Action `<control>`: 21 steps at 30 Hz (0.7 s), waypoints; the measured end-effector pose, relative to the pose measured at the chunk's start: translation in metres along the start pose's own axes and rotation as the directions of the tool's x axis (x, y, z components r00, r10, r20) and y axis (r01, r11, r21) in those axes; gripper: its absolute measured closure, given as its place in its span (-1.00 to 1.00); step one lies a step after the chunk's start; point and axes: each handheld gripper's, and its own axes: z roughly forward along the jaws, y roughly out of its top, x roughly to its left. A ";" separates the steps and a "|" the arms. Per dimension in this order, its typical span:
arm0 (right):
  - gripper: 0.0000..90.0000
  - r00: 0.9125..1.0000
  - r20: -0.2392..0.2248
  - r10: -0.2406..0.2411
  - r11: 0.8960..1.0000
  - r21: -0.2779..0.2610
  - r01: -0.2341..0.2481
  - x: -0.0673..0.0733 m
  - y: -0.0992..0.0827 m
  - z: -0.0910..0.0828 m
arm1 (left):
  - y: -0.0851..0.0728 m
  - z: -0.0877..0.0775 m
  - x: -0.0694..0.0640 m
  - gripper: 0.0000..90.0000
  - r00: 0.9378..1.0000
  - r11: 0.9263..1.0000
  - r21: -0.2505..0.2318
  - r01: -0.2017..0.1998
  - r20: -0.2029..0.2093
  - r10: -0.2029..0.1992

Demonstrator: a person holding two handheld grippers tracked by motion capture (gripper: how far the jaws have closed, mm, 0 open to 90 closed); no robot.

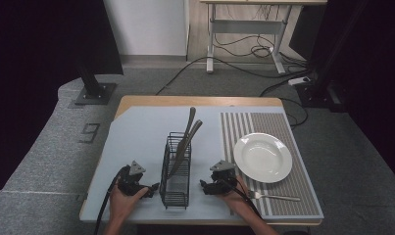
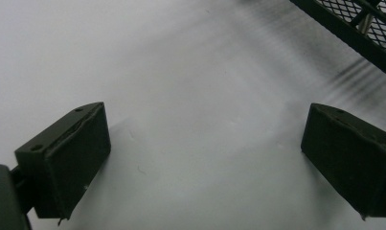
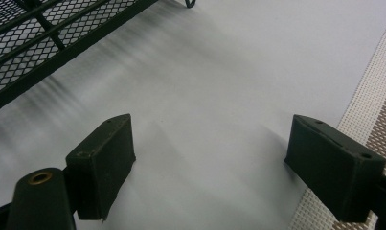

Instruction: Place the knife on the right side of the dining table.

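A: What is shown in the high view?

B: A black wire caddy [image 1: 176, 171] is seen near the worktop's [image 1: 136, 127] front edge, its long axis running front to back, with 2 utensils [image 1: 185, 139] leaning inside. It lies between the left gripper [image 1: 152, 188] and the right gripper [image 1: 205, 186], about equally near both. A fork [image 1: 276, 197] lies on the striped mat [image 1: 288, 127] by the front-right corner, nearest the right hand [image 1: 234, 196], just in front of a white plate [image 1: 262, 157].

A: And the left gripper view?

B: The jaws are spread wide, nothing held; the caddy's mesh [image 2: 358, 33] is seen ahead, upper right.

A: The right gripper view?

B: Jaws equally spread and empty; the caddy [image 3: 42, 43] upper left, the mat [image 3: 372, 115] at the right.
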 end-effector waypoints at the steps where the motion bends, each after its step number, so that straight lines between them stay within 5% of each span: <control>1: -0.65 1.000 0.000 0.000 1.000 0.000 0.000 0.000 0.000 0.000 | 0.000 0.000 0.000 -0.94 1.000 1.000 0.000 0.001 0.000 -0.001; 11: -0.64 1.000 0.000 0.002 1.000 0.001 -0.002 0.000 0.000 0.000 | 0.000 0.000 0.000 -0.94 1.000 1.000 0.002 0.003 -0.001 -0.003; 21: -0.51 0.997 -0.022 0.076 0.996 -0.040 -0.077 -0.012 0.011 -0.014 | 0.000 0.000 0.000 -0.94 1.000 1.000 0.001 0.005 0.003 -0.005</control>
